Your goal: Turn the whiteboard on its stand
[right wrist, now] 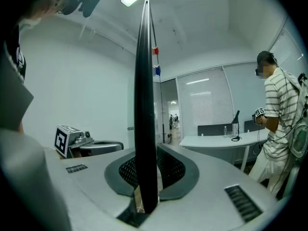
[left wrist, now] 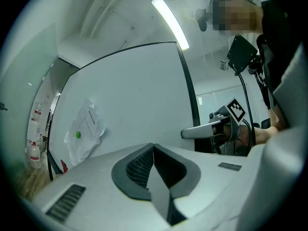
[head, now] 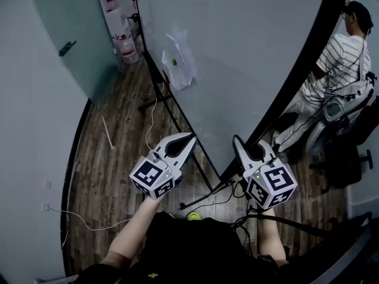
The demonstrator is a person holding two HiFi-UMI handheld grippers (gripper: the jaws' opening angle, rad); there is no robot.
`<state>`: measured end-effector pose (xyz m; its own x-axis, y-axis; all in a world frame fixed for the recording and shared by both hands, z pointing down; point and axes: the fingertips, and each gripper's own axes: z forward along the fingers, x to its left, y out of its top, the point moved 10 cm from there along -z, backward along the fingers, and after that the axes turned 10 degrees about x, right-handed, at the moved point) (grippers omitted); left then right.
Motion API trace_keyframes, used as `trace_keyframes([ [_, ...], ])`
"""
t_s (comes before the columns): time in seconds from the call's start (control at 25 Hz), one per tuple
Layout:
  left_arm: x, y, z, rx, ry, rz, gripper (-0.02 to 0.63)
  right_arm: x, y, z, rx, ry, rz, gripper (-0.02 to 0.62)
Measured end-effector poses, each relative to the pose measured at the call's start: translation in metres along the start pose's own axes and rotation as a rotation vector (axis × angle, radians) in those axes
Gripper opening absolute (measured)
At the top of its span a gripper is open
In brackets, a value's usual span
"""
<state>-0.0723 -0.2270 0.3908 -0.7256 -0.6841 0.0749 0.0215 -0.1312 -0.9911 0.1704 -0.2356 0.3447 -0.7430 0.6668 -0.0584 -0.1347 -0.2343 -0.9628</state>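
The whiteboard (head: 237, 52) stands tilted on its black stand (head: 201, 170), its dark frame edge running down toward me. My right gripper (head: 237, 141) is shut on that frame edge (right wrist: 144, 105), which stands upright between the jaws in the right gripper view. My left gripper (head: 190, 136) hovers just left of the board's lower corner, jaws shut with nothing between them (left wrist: 154, 150). The left gripper view looks across the white face (left wrist: 134, 95) and shows the right gripper (left wrist: 211, 129) at the board's edge.
A paper in a plastic sleeve (head: 177, 61) hangs on the board under a green magnet. A person in a striped shirt (head: 337, 58) stands behind the board near an office chair (head: 349, 158). Cables (head: 89, 218) lie on the wood floor. Water bottles (head: 127, 46) stand by a glass door (head: 77, 34).
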Motion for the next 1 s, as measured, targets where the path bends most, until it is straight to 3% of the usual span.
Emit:
trace_keyframes([
  [0.4, 0.002, 0.003, 0.007, 0.006, -0.003, -0.001, 0.009, -0.007, 0.005, 0.027, -0.042, -0.008, 0.007, 0.048],
  [0.6, 0.016, 0.017, -0.009, 0.01, 0.009, -0.015, 0.009, 0.003, 0.028, 0.05, -0.049, -0.013, -0.003, 0.047],
  [1.0, 0.038, 0.005, -0.007, 0.022, 0.034, -0.022, 0.009, -0.007, 0.032, 0.116, -0.052, 0.0, 0.0, 0.048],
])
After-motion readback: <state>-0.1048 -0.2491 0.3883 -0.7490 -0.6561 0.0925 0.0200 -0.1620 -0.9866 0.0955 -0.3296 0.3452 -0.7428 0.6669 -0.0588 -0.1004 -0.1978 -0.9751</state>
